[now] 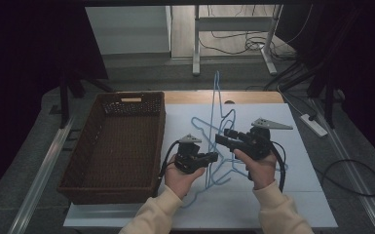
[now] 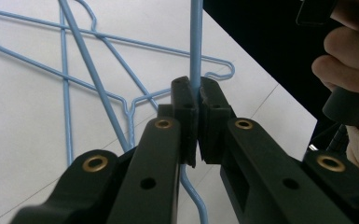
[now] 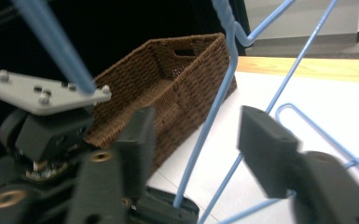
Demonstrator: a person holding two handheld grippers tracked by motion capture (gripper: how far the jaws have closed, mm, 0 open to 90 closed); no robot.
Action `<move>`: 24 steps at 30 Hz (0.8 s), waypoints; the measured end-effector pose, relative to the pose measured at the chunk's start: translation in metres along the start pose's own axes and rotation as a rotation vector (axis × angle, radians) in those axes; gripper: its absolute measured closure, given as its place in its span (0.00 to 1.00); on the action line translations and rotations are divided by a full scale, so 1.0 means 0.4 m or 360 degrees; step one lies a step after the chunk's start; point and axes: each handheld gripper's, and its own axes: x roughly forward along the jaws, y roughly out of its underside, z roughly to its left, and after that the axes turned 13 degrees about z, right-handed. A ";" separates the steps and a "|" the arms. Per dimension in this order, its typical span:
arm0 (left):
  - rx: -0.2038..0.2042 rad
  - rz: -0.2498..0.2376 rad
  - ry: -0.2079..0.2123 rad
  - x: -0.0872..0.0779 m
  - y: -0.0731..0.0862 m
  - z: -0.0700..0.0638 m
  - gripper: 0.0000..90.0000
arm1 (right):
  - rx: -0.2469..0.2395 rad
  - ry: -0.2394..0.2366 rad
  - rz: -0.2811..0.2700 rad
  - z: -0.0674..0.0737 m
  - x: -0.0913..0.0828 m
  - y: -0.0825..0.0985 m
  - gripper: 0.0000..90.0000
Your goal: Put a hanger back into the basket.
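Observation:
A blue wire hanger (image 1: 217,97) stands tilted up over the white table (image 1: 292,195). My left gripper (image 1: 213,157) is shut on one of its wires (image 2: 196,42), which runs straight up from the jaws (image 2: 195,91). My right gripper (image 1: 222,139) is open, just right of the left one. A hanger wire (image 3: 224,93) passes between its two spread jaws (image 3: 196,128) without either pad touching it. Other blue hangers (image 2: 65,79) lie tangled flat on the table (image 1: 219,179). The left gripper's grey plate (image 3: 42,93) shows close by in the right gripper view.
An empty brown wicker basket (image 1: 117,146) stands at the table's left, close to my left hand (image 3: 168,79). A white power strip (image 1: 314,124) and cables lie on the floor at the right. A desk frame (image 1: 195,44) stands beyond the table.

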 end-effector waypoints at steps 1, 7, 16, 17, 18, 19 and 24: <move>-0.0005 0.0001 0.0006 0.000 -0.001 0.001 0.96 | -0.0026 0.0014 0.0016 0.002 -0.002 0.002 0.43; -0.0006 0.0041 0.0054 -0.012 -0.007 0.001 0.96 | -0.0172 0.0050 -0.0006 0.010 -0.035 0.028 0.28; 0.0028 0.0050 0.0068 -0.042 -0.025 -0.016 0.96 | -0.0254 0.0040 -0.0104 -0.025 -0.112 0.073 0.28; 0.0031 0.0045 0.0078 -0.050 -0.029 -0.021 0.96 | -0.0253 0.0057 -0.0112 -0.030 -0.122 0.079 0.28; 0.0035 0.0045 0.0089 -0.056 -0.033 -0.025 0.96 | -0.0238 0.0069 -0.0115 -0.038 -0.134 0.086 0.28; 0.0044 0.0044 0.0090 -0.062 -0.036 -0.030 0.96 | -0.0227 0.0073 -0.0122 -0.045 -0.141 0.092 0.28; 0.0092 0.0057 0.0097 -0.093 -0.060 -0.050 0.96 | -0.0190 0.0131 -0.0098 -0.077 -0.161 0.120 0.27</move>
